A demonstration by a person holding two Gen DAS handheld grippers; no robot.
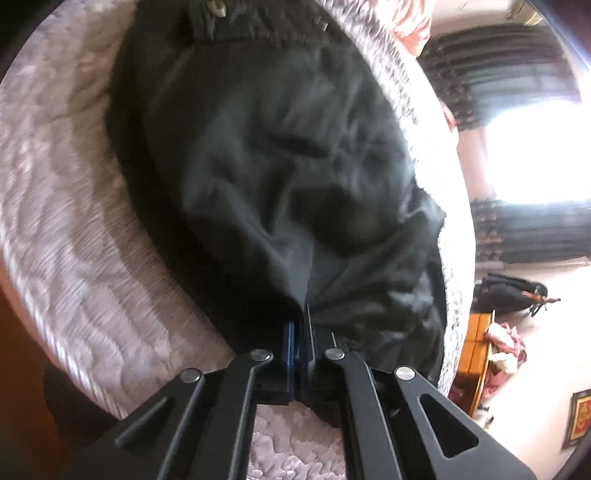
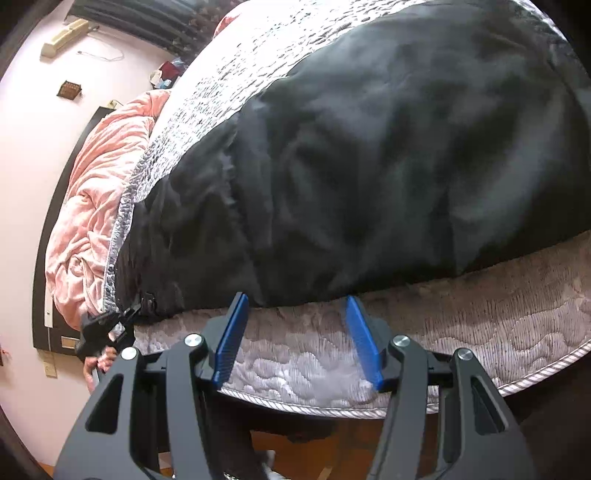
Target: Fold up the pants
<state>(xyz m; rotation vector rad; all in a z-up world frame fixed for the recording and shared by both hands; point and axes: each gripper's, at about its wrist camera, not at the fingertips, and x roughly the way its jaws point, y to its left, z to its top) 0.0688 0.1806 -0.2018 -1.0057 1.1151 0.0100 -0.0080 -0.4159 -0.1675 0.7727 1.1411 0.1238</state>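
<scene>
Black pants (image 1: 258, 155) lie spread on a grey quilted mattress (image 1: 74, 258), waistband (image 1: 221, 22) at the far end. My left gripper (image 1: 303, 312) is shut, and a fold of the pants' near edge is pinched between its blue pads. In the right wrist view the pants (image 2: 388, 155) fill the upper half. My right gripper (image 2: 296, 298) stands open at their near edge, over the mattress (image 2: 295, 354), with nothing between its blue pads (image 2: 364, 339). The left gripper (image 2: 107, 328) shows at the far left, held by a hand (image 2: 98, 365), at the pants' corner.
A pink blanket (image 2: 99, 184) is bunched at the far side of the bed. The mattress's piped front edge (image 2: 517, 384) runs just below my right gripper. Dark curtains (image 1: 498, 74), a bright window (image 1: 535, 155), a black bag (image 1: 513, 291) and wooden furniture (image 1: 480, 354) stand beyond the bed.
</scene>
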